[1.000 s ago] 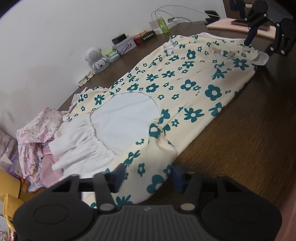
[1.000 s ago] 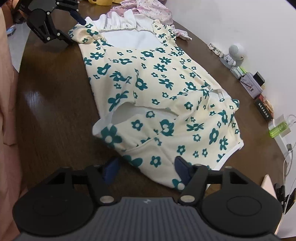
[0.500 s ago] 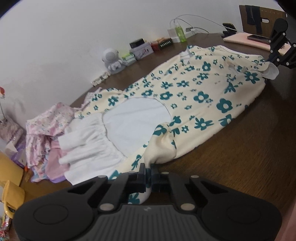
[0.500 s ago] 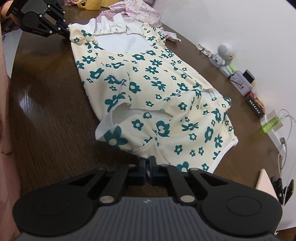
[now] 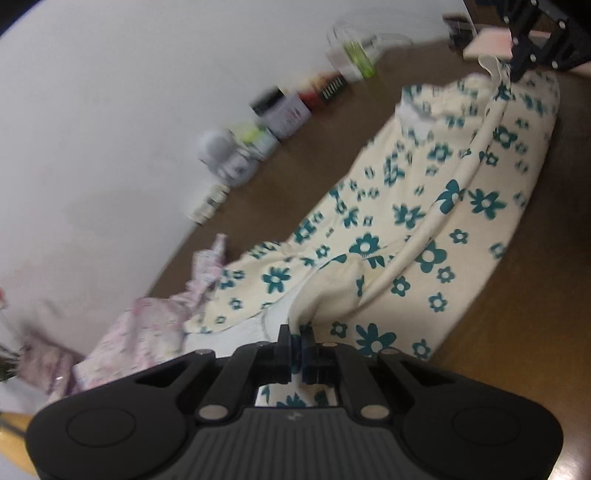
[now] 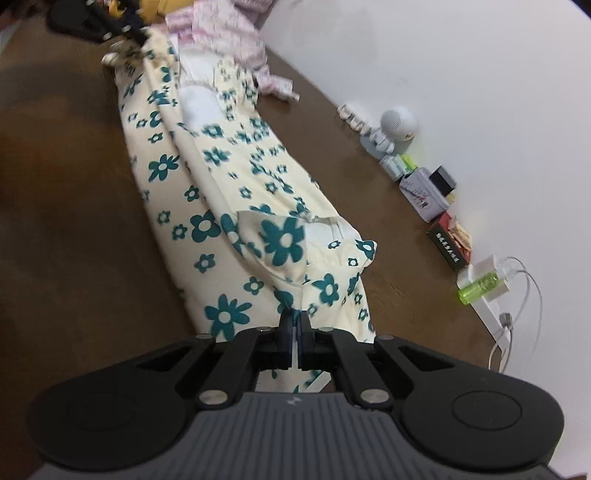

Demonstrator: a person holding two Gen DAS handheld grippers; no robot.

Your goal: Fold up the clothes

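Observation:
A cream garment with teal flowers (image 5: 424, 229) lies lengthwise on the brown table (image 5: 517, 332); it also shows in the right wrist view (image 6: 221, 206). My left gripper (image 5: 295, 341) is shut on its near edge at one end and holds it lifted. My right gripper (image 6: 294, 328) is shut on the near edge at the other end, also lifted. The raised edge forms a long ridge folding over toward the wall. Each gripper shows small at the far end of the other's view, the right one (image 5: 532, 51) and the left one (image 6: 110, 26).
A pink floral clothes pile (image 5: 140, 332) lies beyond the garment's white-lined end. Along the wall stand a small white robot figure (image 6: 395, 129), boxes (image 6: 424, 192), a green bottle (image 6: 480, 286) and a power strip with cables (image 6: 495, 306). Bare brown table lies on the near side.
Both grippers, shut on the garment's near edge, have lifted it and carried it toward the wall, folding the garment lengthwise. A second ago both were open.

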